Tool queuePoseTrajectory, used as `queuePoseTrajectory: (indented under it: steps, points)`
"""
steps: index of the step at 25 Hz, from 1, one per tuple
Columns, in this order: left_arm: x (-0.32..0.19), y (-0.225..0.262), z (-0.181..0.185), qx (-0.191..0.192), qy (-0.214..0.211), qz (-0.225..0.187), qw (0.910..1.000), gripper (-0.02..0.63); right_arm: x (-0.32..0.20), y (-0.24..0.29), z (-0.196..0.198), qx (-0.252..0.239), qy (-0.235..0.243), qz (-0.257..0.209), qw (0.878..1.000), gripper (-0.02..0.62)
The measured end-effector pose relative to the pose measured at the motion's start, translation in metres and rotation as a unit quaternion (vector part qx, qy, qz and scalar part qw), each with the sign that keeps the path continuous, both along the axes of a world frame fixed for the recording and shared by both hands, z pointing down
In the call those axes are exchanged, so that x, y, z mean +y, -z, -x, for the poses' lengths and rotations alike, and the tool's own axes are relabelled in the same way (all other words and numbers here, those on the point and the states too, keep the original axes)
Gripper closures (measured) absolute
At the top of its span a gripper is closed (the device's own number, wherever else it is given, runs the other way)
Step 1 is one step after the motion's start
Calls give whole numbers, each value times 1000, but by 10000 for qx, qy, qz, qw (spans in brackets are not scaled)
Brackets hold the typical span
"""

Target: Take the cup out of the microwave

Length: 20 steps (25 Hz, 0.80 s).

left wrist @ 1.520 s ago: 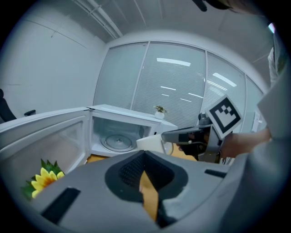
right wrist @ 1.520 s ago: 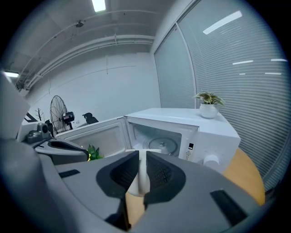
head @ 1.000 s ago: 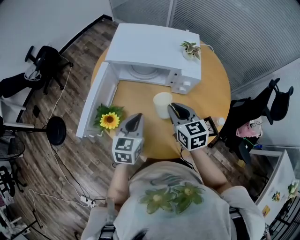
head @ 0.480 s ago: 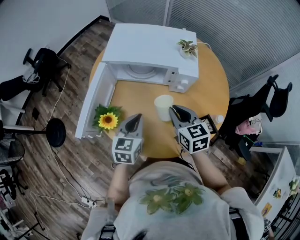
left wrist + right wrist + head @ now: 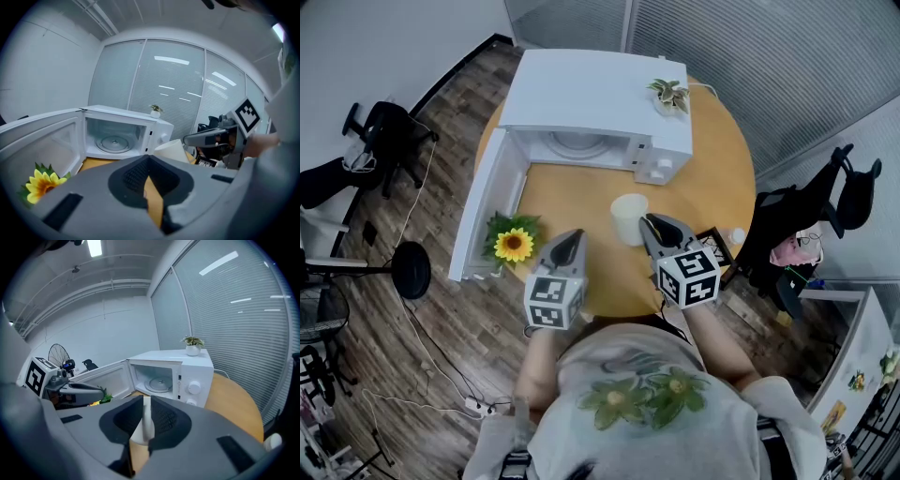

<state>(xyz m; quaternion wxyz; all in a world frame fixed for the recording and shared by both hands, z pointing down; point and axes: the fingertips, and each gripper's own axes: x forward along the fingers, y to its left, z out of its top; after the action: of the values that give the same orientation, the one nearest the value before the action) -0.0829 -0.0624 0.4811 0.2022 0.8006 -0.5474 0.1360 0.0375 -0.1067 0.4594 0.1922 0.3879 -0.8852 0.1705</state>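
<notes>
Overhead, from the head view, a white microwave (image 5: 600, 89) sits at the far side of a round wooden counter (image 5: 572, 192), its door (image 5: 487, 202) swung wide to the left and its cavity showing only the glass turntable. A small potted plant (image 5: 668, 94) stands on top of it. The cup (image 5: 628, 216), white, is outside the oven, upright over the bare wood in front of the control panel. The right gripper (image 5: 654, 225) reaches it from the near side, and the left gripper (image 5: 570, 239) hangs apart from it, beside a sunflower (image 5: 513, 245) near the door.

Next, the left gripper view shows its jaws brought together at the tips with nothing between them, only counter visible below. The cup stands off to the right, with the other gripper at its rim.

Lastly, the right gripper view shows its jaws nearly together, pinching the cup's thin white wall between the pads. The open microwave lies beyond. Whether the cup's base rests on the wood cannot be told.
</notes>
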Motion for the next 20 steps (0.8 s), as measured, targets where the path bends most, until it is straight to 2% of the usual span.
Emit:
queuePoseTrajectory:
  steps: [20]
  points:
    - [-6,-20,-29,-27,-473,241,9986,601,9,-64,-40,292,-489,598,9966,534]
